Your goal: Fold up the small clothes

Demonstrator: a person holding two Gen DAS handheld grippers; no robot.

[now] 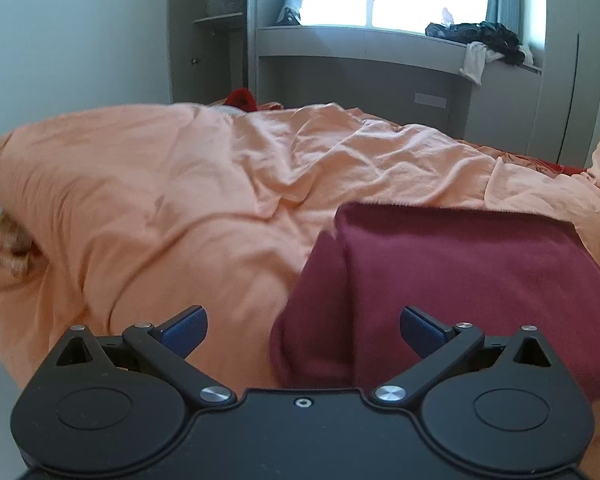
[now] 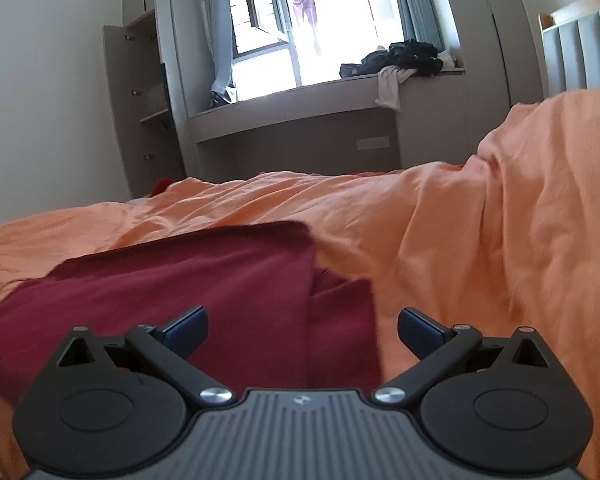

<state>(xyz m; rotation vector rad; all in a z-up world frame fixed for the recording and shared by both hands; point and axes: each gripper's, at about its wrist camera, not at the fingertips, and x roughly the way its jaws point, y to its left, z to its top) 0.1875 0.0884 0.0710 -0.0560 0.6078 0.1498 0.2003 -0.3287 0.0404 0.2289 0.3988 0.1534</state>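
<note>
A dark red garment (image 1: 460,280) lies folded on the orange bedcover (image 1: 180,200), with a flap laid over its left side. In the left wrist view it sits at the right, and my left gripper (image 1: 303,330) hangs open above its left edge with nothing between the blue pads. In the right wrist view the same dark red garment (image 2: 180,288) fills the lower left, its right side folded over. My right gripper (image 2: 302,330) stands open above the garment's right edge, holding nothing.
The orange bedcover (image 2: 480,240) is rumpled and rises in a heap at the right. A window ledge (image 2: 300,100) behind the bed carries a pile of dark clothes (image 2: 404,58). An open wardrobe (image 2: 140,100) stands at the left. Something red (image 1: 242,98) lies at the bed's far edge.
</note>
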